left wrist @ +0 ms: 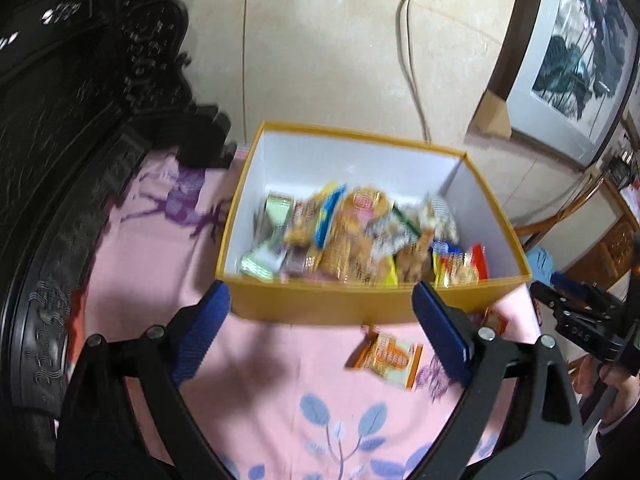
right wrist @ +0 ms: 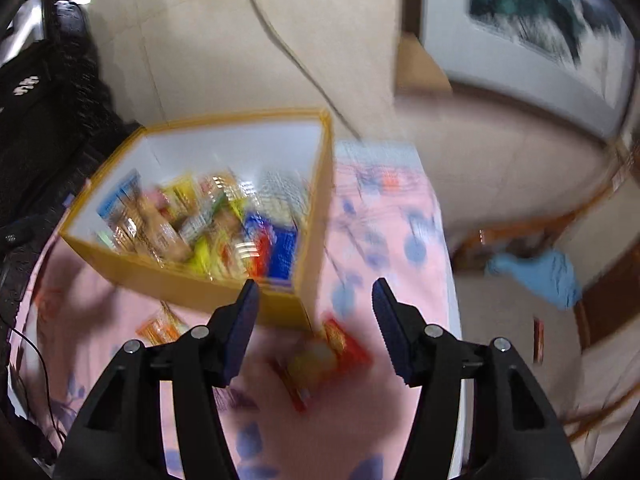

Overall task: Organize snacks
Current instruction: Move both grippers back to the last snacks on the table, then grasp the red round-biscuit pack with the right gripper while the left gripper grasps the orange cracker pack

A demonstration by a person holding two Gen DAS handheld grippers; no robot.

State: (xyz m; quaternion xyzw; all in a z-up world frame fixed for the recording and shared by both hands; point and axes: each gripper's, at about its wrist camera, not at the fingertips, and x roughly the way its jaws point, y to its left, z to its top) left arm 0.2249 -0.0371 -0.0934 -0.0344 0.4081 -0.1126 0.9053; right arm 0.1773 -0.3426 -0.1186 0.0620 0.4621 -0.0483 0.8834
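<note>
At the far left of the left wrist view stands dark carved wooden furniture [left wrist: 60, 152], its edge against a pink floral cloth [left wrist: 256, 392] that covers the surface. The left gripper [left wrist: 320, 316] hangs over this cloth with its blue-padded jaws spread wide and nothing between them. Just beyond its fingertips sits a yellow box [left wrist: 320, 308] with white inner walls, holding a heap of mixed snack packets [left wrist: 360, 236]. On the cloth just in front of the box, nearer the right finger, lies an orange snack packet [left wrist: 386, 356]. A second, reddish packet [left wrist: 496, 320] peeks out by the box's near right corner. At the right edge, the other tool is partly visible.

In the right wrist view, which is heavily blurred, the same box [right wrist: 192, 280] sits to the left, full of packets. The right gripper [right wrist: 316, 304] is also spread apart and empty. Between and below its fingers lies a red and yellow packet [right wrist: 324, 356], probably a snack, touching neither finger. Further right, a white cable [right wrist: 296, 64] runs down the beige wall, and a framed painting [right wrist: 532, 24] leans at the far right.
</note>
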